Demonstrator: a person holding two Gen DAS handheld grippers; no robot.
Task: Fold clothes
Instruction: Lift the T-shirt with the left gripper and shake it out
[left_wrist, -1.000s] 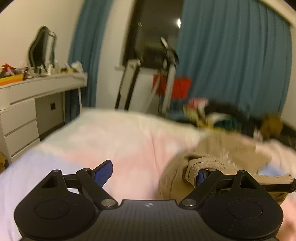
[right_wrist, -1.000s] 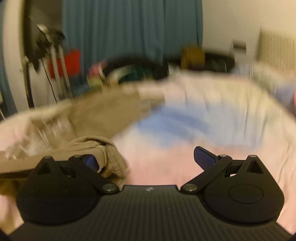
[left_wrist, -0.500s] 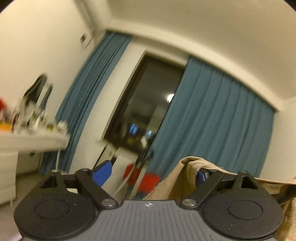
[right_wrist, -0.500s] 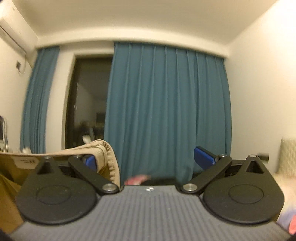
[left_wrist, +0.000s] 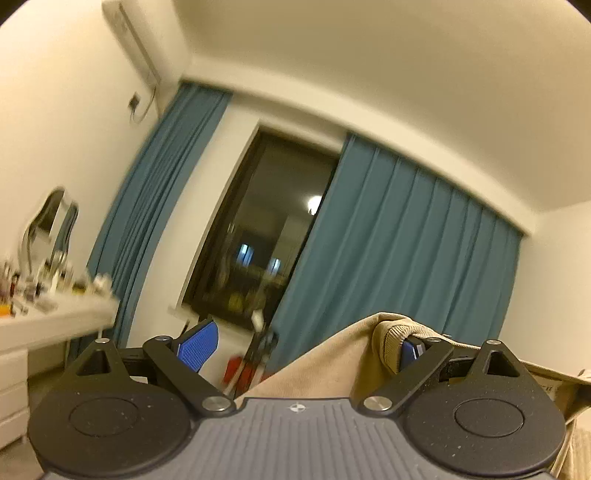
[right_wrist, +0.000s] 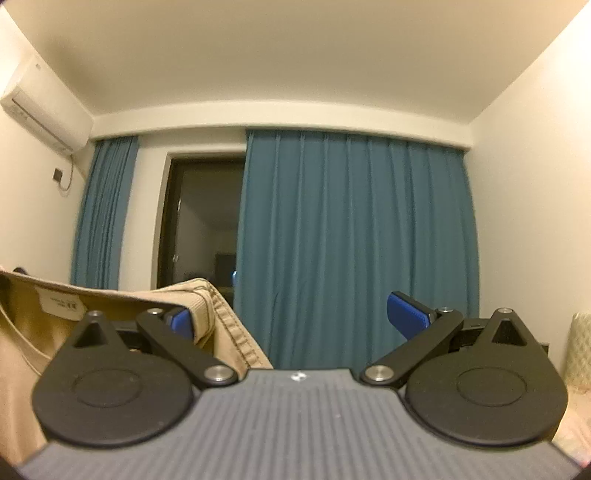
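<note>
Beige garment (left_wrist: 332, 363) hangs between two raised grippers.
Left gripper (left_wrist: 301, 347) and right gripper (right_wrist: 295, 317) gape wide, cloth hooked over one finger each.

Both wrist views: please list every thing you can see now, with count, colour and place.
beige garment: one, beige, hooked over one finger of each gripper
white label: one, inside the garment's band
curtains: two, teal, either side of the window
window: one, dark, middle wall
air conditioner: one, white, high on left wall
dresser: one, white, cluttered, far left
mirror: one, above the dresser
left gripper: one, black, blue pads, open
right gripper: one, same, open
</note>
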